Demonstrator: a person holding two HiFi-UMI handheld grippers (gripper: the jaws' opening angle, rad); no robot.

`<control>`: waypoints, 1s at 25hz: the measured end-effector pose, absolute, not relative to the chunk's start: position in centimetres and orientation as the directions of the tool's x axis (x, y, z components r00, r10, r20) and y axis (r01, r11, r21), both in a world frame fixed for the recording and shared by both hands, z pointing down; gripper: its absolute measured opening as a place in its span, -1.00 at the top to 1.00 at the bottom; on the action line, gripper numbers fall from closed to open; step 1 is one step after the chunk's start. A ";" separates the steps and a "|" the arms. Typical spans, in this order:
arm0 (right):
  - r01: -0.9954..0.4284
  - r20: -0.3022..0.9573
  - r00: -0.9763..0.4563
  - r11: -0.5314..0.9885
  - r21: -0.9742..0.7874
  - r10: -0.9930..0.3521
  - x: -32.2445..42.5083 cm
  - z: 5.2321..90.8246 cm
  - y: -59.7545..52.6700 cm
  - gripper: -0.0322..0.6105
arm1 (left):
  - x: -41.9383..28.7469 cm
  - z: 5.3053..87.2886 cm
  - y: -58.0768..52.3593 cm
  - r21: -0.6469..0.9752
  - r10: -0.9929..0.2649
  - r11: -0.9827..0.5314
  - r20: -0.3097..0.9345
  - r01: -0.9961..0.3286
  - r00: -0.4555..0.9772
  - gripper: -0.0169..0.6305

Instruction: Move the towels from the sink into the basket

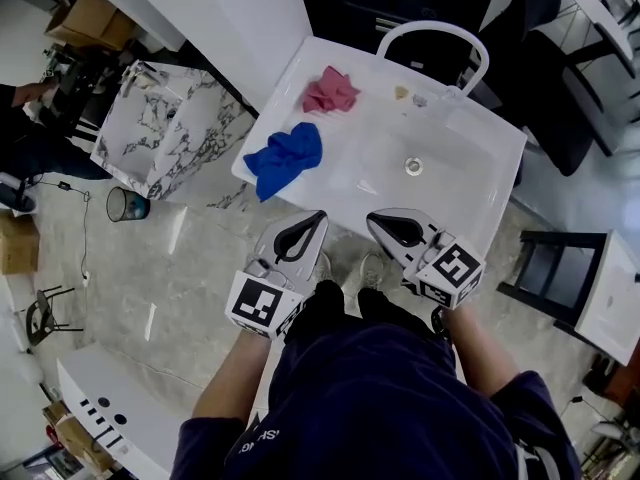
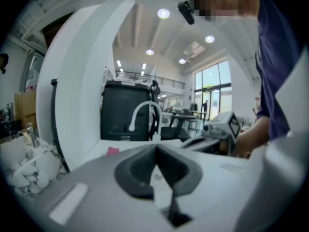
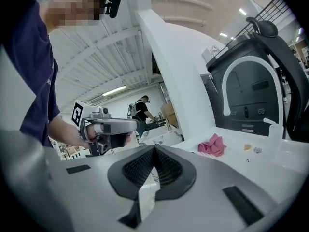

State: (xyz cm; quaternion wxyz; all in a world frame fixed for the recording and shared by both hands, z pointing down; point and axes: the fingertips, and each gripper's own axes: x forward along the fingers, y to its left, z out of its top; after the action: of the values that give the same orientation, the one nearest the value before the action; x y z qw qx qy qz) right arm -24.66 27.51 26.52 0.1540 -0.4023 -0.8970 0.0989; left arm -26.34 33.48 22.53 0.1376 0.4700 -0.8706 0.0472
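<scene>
Off to your left stands the marbled basket (image 1: 150, 133), just beside the sink (image 1: 470, 183). Both towels lie in the sink's left half: the blue towel (image 1: 288, 156) near you, the pink towel (image 1: 330, 91) farther back. Your left gripper (image 1: 312, 223) is pressed shut and empty. Spread its jaws before you reach, then come down over the blue towel's bunched middle. Your right gripper (image 1: 382, 222) is likewise closed on nothing.
</scene>
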 end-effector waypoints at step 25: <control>0.478 0.386 -0.714 0.810 -0.341 0.584 -41.2 35.5 39.3 0.86 | -42.0 30.6 46.3 0.153 -0.870 0.409 0.362 -0.900 -0.334 0.94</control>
State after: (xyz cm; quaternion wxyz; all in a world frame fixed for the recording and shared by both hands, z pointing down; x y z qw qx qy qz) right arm -41.19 39.31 35.52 0.2440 -0.2886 -0.9194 0.1088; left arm -41.96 46.32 30.57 0.1972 0.5423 -0.8159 0.0376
